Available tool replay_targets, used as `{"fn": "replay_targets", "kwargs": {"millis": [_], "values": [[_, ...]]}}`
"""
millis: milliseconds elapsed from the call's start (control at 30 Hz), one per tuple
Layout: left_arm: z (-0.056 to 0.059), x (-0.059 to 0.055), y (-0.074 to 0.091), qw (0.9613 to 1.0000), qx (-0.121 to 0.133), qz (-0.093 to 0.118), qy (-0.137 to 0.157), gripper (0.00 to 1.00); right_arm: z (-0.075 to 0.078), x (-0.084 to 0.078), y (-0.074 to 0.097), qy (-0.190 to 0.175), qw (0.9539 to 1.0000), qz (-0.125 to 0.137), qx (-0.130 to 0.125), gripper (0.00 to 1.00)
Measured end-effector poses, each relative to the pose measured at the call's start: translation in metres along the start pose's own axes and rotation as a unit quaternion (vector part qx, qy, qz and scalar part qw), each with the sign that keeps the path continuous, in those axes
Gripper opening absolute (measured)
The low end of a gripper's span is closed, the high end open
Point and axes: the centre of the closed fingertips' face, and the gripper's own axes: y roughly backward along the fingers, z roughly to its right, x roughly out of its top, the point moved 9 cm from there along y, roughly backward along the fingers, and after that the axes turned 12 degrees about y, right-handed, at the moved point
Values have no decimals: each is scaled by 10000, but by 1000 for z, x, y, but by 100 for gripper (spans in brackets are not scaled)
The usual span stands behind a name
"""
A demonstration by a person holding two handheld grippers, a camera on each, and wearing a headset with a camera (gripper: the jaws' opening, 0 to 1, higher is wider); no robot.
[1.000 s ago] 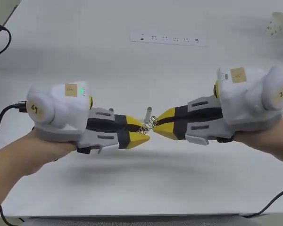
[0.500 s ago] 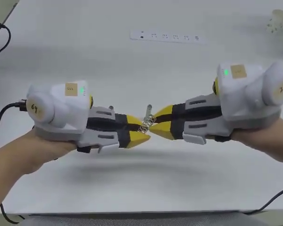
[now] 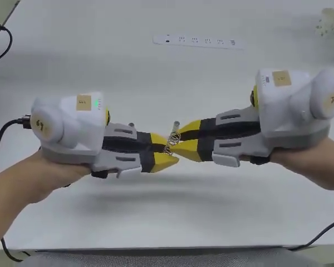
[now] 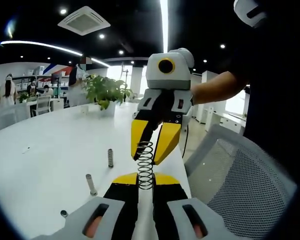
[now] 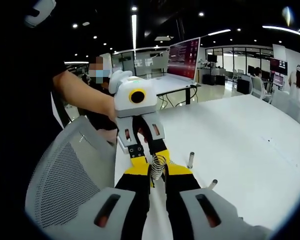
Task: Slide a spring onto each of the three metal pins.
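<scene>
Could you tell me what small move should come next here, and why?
Probably open the left gripper and let go. Both it and the right gripper pinch the same spring, tip to tip above the table, so neither end is free to slip over the bare pin nearby.

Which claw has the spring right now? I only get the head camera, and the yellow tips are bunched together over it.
Observer: Both, it seems. In the left gripper view the spring runs from between the left claw tips up to the right claw tips, one end in each.
Operator: And do any of the pins have a spring on them?
Observer: In that same view the far pin looks wrapped in coils, while the near pin looks bare. The third pin, low in the view, is too small to judge.
</scene>
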Motion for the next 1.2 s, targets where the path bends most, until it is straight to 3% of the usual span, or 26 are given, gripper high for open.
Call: {"fn": "replay_targets", "kwargs": {"millis": [467,733,1200], "values": [[1,0,-1,10000,-15,32,15,2,-3,5,-5,80,9998,155,-63,8],[1,1,1,9996,-2,167,218,2,-5,7,-5,395,9990,184,-136,7],[3,2,1,9992,69,196,352,3,-6,9,-4,345,9991,187,-165,7]]}}
